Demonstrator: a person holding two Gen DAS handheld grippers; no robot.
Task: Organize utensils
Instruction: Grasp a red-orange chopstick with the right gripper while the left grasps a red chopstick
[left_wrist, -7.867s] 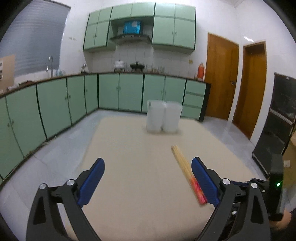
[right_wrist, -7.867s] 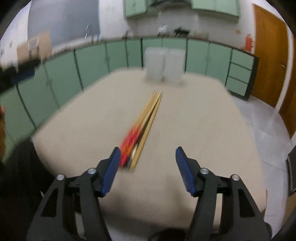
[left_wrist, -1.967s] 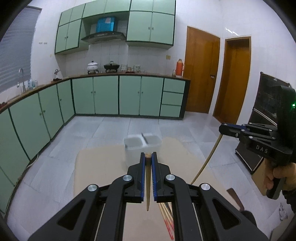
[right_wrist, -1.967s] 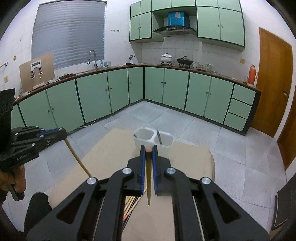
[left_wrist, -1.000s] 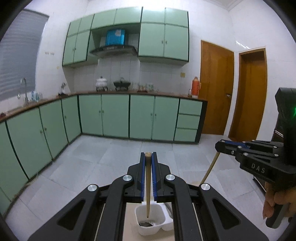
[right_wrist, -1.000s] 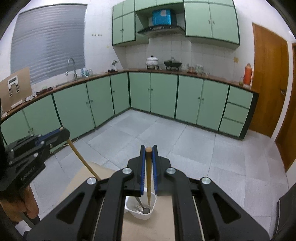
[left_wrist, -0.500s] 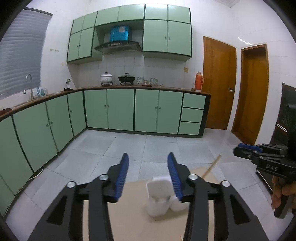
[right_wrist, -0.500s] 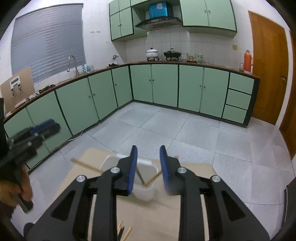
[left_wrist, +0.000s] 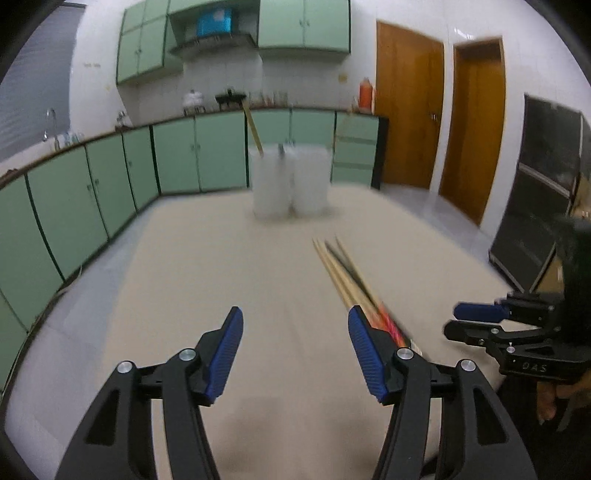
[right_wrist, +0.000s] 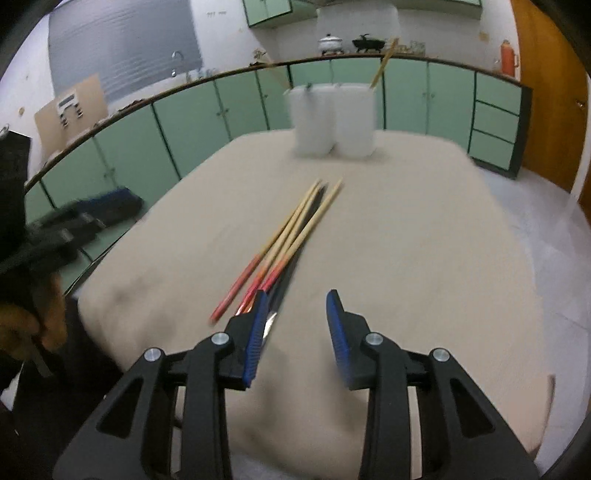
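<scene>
I had the left gripper (left_wrist: 293, 354) over the bench (left_wrist: 207, 280) with its fingers spread wide and nothing between them. Far ahead of those fingers, at the back of the bench, stood two white containers (left_wrist: 290, 181) touching side by side; a wooden chopstick (left_wrist: 254, 131) leaned out of the left one, and a dark utensil tip showed just above its rim. The loose pile of chopsticks (left_wrist: 343, 275) lay ahead of my right-hand finger, its red ends running down behind that finger's tip.

Further right in the left view, I saw the right gripper (left_wrist: 476, 319) low at the bench edge. From its own camera, the right gripper (right_wrist: 295, 332) was parted too, holding nothing. The chopsticks (right_wrist: 291, 236) fanned forward from just ahead of its left-hand finger, red ends nearest me, with a dark utensil among them. The containers (right_wrist: 332, 122) stood well beyond their tips, a chopstick (right_wrist: 384, 62) slanting out of the right one.
</scene>
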